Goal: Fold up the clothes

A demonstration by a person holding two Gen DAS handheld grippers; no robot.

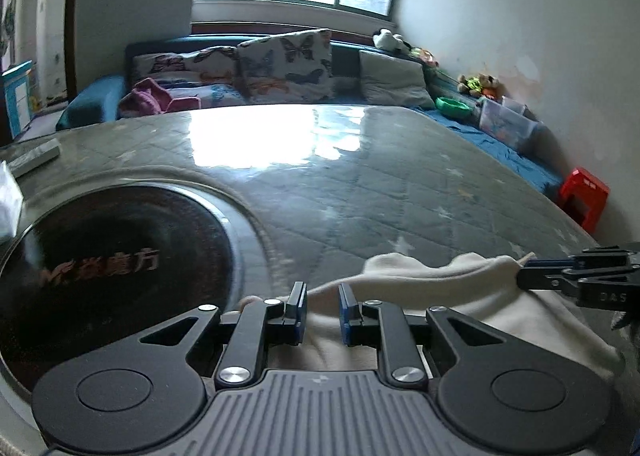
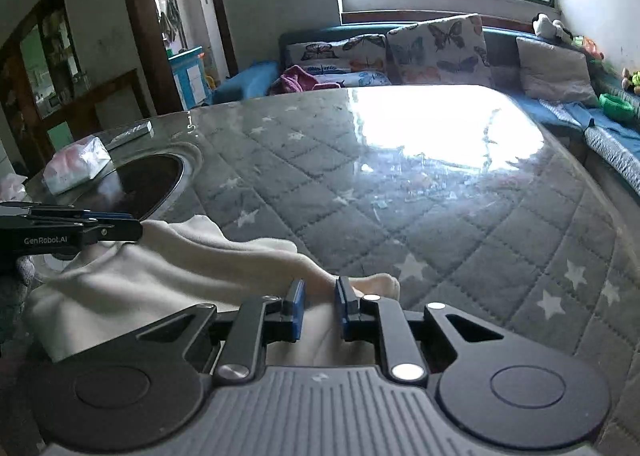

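A cream garment [image 1: 460, 296] lies bunched at the near edge of the table [image 1: 360, 184], which has a grey quilted star-pattern cover. My left gripper [image 1: 322, 296] is shut on the garment's left part, with cloth pinched between its blue pads. In the right wrist view the same garment [image 2: 160, 280] stretches leftward from my right gripper [image 2: 320, 292], which is shut on its right end. Each gripper also shows from the side in the other view: the right gripper [image 1: 524, 274] with a cloth corner poking out above its tip, and the left gripper [image 2: 136, 230] clamped on the cloth's far edge.
A round black hob [image 1: 120, 256] is set into the table at the left, with a tissue pack [image 2: 76, 170] and a remote [image 1: 34, 156] beyond it. A sofa with butterfly cushions [image 1: 284, 64] stands behind the table. A red stool [image 1: 584, 196] and a clear box [image 1: 508, 124] are at the right.
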